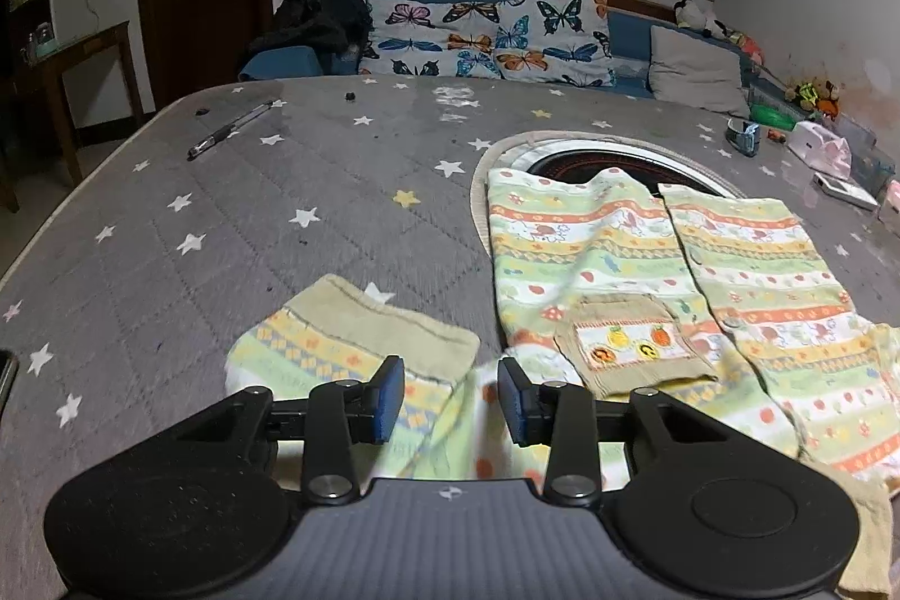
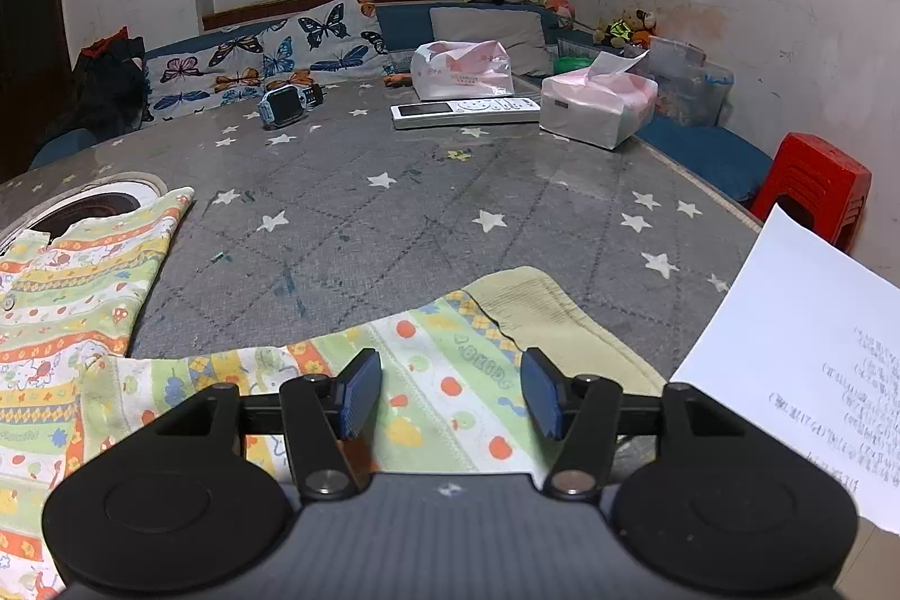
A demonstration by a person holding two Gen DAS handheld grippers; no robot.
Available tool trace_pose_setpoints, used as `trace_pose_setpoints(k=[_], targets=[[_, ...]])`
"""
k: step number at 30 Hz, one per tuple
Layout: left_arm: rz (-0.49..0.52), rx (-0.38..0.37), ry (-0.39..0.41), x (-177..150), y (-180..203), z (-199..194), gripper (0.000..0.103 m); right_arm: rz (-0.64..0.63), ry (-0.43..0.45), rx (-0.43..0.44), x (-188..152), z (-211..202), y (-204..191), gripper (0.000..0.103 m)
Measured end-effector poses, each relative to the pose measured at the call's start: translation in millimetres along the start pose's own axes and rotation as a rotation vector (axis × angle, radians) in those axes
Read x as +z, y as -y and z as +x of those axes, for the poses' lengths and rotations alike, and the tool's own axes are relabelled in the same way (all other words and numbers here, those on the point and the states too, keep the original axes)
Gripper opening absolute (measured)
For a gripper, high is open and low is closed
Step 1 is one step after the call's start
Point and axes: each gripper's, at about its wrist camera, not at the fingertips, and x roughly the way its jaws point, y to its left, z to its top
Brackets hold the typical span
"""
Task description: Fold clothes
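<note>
A child's striped, printed top [image 1: 647, 262] lies spread on the grey star-patterned table cover [image 1: 281, 206], with a small pocket [image 1: 635, 341] on its front. Its left sleeve [image 1: 349, 341], with a beige cuff, lies out to the left. My left gripper [image 1: 451, 397] is open, just above that sleeve, holding nothing. In the right wrist view the other sleeve [image 2: 450, 375] with its beige cuff [image 2: 551, 313] lies under my right gripper [image 2: 450, 392], which is open and empty. The top's body [image 2: 73, 307] shows at the left.
A round inset [image 1: 607, 161] in the table lies partly under the top. A pen [image 1: 236, 127] lies at far left. A toy watch [image 2: 287, 102], remote [image 2: 467, 111], tissue packs [image 2: 602, 105] and a printed sheet [image 2: 804, 375] sit to the right. A sofa with cushions is behind.
</note>
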Motion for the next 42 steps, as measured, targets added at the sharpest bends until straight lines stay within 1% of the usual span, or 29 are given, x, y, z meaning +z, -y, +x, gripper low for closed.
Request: trace_pose_setpoints(k=[4, 7, 8, 9, 10, 12, 17, 21, 23, 27, 30, 33, 37, 40, 41, 42], targets=[[0.005, 0.014, -0.018, 1.2, -1.2, 14.5, 0.036, -0.004, -0.001, 0.002, -0.3, -0.3, 0.0, 0.058], [0.026, 0.015, -0.011, -0.7, -0.7, 15.1, 0.036, -0.005, 0.000, 0.003, -0.6, -0.5, 0.3, 0.059], [0.034, 0.015, -0.009, -1.3, -0.6, 15.2, 0.034, -0.005, 0.000, 0.003, -0.5, -0.4, 0.4, 0.059], [0.035, 0.015, -0.004, -1.7, -1.8, 15.2, 0.027, -0.005, 0.000, 0.004, -0.5, -0.4, 0.3, 0.060], [0.034, 0.015, 0.001, -2.0, -3.3, 15.1, 0.024, -0.006, 0.001, 0.004, -0.6, -0.3, -0.1, 0.061], [0.005, 0.008, 0.015, -1.3, -10.5, 12.5, 0.006, -0.008, 0.002, 0.002, -0.6, -0.1, -1.2, 0.062], [-0.101, 0.035, 0.080, 2.3, -36.9, -6.1, 0.004, -0.009, 0.000, 0.004, -0.7, -0.3, -1.7, 0.063], [-0.186, 0.094, 0.147, 2.4, -68.4, -32.6, 0.004, -0.013, -0.001, 0.004, -0.8, 0.0, -2.5, 0.065], [-0.221, 0.126, 0.173, 0.5, -83.3, -45.3, 0.004, -0.014, -0.002, 0.006, -0.6, 0.7, -3.2, 0.067], [-0.273, 0.193, 0.199, -8.5, -110.1, -65.2, 0.004, -0.017, -0.003, 0.004, -0.5, 1.3, -4.4, 0.068], [-0.296, 0.240, 0.193, -19.6, -123.0, -73.9, 0.004, -0.021, -0.005, 0.003, -0.3, 1.4, -4.6, 0.069], [-0.298, 0.275, 0.167, -32.4, -130.4, -76.9, 0.004, -0.029, -0.007, 0.000, 0.1, 0.9, -5.5, 0.069], [-0.279, 0.320, 0.116, -47.5, -134.0, -66.2, 0.004, -0.035, -0.010, -0.003, 0.9, 1.4, -6.8, 0.070], [-0.274, 0.345, 0.083, -50.5, -134.2, -55.5, 0.005, -0.040, -0.012, -0.004, 1.7, 1.4, -7.9, 0.070], [-0.273, 0.353, 0.073, -50.7, -133.9, -52.5, 0.005, -0.040, -0.013, -0.004, 2.1, 1.0, -8.1, 0.070], [-0.272, 0.360, 0.063, -50.8, -133.5, -49.5, 0.008, -0.041, -0.014, -0.004, 2.4, 0.3, -8.3, 0.070]])
